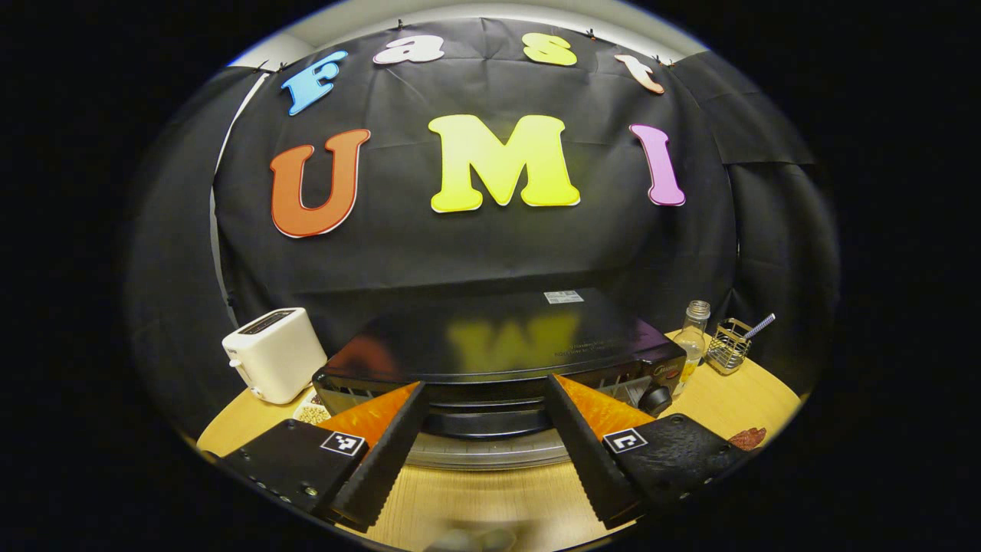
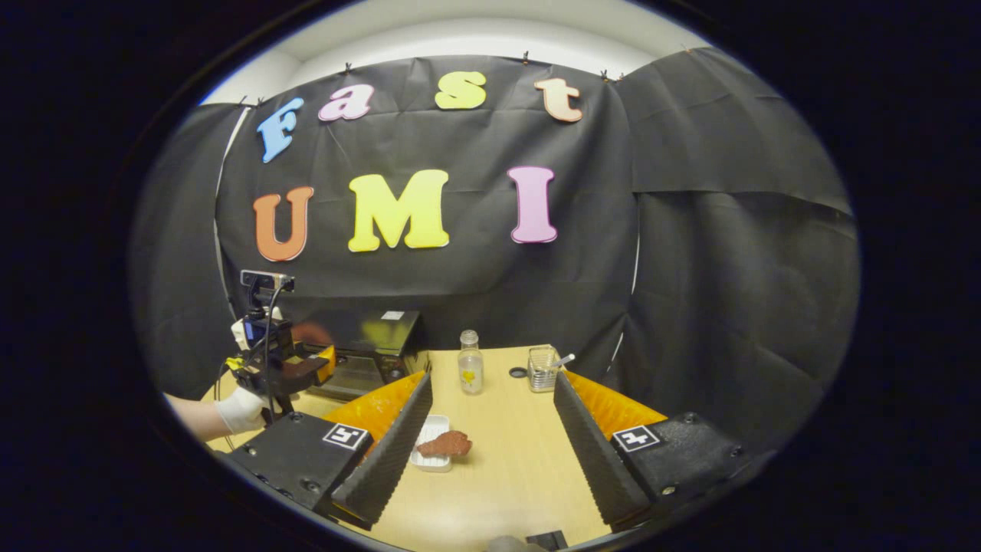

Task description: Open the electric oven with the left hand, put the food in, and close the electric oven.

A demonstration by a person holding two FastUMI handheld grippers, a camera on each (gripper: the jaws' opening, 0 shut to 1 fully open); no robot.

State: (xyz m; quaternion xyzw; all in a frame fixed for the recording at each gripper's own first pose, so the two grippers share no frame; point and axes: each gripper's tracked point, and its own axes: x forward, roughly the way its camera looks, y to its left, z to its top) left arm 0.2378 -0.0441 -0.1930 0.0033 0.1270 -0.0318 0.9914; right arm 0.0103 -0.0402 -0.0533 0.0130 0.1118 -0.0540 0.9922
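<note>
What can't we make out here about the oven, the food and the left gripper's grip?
- Oven door and handle: left gripper view, looking down over the top, own fingers cover the front.
- Left gripper: right gripper view, too small to tell whether it touches the oven.
- Food on its tray: right gripper view, too small to identify; in the left gripper view, cut off at the edge.

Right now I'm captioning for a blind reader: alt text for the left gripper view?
The open left gripper faces the closed black electric oven on a wooden table. A white toaster stands left of the oven, a glass bottle right.
</note>
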